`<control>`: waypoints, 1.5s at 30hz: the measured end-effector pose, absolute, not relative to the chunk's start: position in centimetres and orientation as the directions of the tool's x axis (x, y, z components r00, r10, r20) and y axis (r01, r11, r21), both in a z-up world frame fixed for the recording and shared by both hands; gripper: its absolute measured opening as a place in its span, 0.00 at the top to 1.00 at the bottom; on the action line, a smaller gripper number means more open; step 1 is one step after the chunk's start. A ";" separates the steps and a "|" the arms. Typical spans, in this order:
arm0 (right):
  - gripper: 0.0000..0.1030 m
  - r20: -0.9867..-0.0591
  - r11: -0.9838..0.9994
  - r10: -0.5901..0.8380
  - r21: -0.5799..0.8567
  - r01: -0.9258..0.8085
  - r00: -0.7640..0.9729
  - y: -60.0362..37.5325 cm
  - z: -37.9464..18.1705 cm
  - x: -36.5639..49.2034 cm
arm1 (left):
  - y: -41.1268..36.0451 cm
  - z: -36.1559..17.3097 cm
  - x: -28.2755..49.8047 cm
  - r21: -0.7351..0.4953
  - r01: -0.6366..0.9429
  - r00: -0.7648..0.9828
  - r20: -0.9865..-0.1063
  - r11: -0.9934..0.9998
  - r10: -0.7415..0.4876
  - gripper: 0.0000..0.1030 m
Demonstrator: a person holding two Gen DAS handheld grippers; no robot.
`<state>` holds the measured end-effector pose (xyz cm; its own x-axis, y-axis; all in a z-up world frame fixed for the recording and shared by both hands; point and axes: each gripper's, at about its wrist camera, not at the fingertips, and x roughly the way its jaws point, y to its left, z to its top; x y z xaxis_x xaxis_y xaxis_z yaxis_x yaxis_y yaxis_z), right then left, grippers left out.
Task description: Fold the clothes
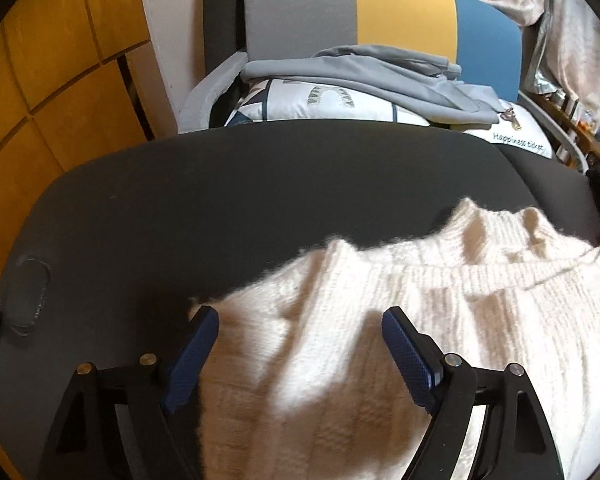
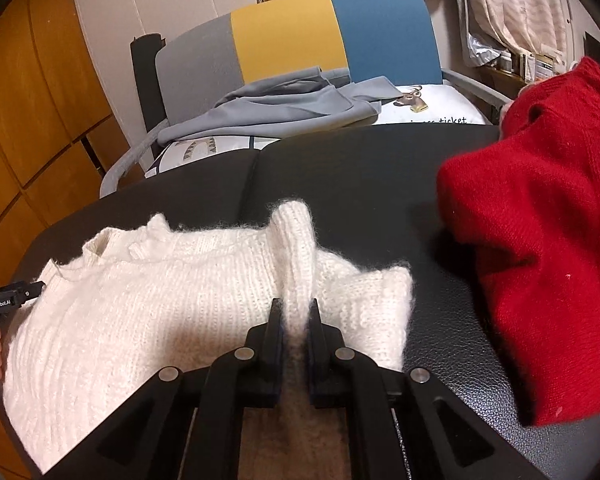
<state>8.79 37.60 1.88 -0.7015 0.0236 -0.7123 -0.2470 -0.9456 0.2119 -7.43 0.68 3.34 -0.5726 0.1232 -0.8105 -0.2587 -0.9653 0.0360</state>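
Observation:
A white knit sweater (image 2: 160, 300) lies on a black padded surface (image 2: 360, 184); it also shows in the left wrist view (image 1: 380, 320). My right gripper (image 2: 295, 308) is shut on a raised ridge of the sweater, a sleeve or fold (image 2: 296, 248). My left gripper (image 1: 300, 320) is open, its blue pads (image 1: 196, 356) straddling the sweater's left part without pinching it. The left gripper's body also shows at the left edge of the right wrist view (image 2: 4, 300). A red sweater (image 2: 540, 240) lies crumpled to the right on the same surface.
Behind the black surface (image 1: 220, 200) stands a chair with a grey, yellow and blue back (image 1: 360, 8), holding a grey garment (image 1: 360, 76) on a white printed cushion (image 1: 320, 104). Wooden cabinets (image 1: 40, 80) are at left; curtains and clutter at right.

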 end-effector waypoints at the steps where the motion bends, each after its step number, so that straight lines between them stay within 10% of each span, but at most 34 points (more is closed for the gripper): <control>1: 0.93 -0.711 -0.945 0.022 0.215 -0.248 -0.702 37.6 1.9 8.8 | 0.8 3.3 -7.4 0.039 -0.261 -0.575 -0.809 -0.964 0.123 0.18; 24: 0.93 -0.711 -0.944 0.027 0.212 -0.251 -0.703 37.5 1.8 8.7 | 1.8 3.2 -6.3 0.041 -0.276 -0.593 -0.794 -0.960 0.137 0.92; 34: 0.93 -0.708 -0.944 0.030 0.211 -0.252 -0.705 37.7 1.8 8.7 | -2.6 7.2 -6.5 -0.046 -0.147 -0.691 -0.710 -0.988 0.136 0.94; 41: 0.93 -0.709 -0.940 0.025 0.222 -0.257 -0.705 37.9 1.8 8.8 | -5.2 0.4 -7.3 -0.036 -0.015 -0.637 -0.770 -0.999 0.037 0.99; 45: 0.82 -0.727 -0.933 -0.006 0.252 -0.257 -0.687 38.7 2.7 8.8 | -5.7 2.1 -5.7 -0.053 -0.011 -0.635 -0.771 -0.999 0.048 0.76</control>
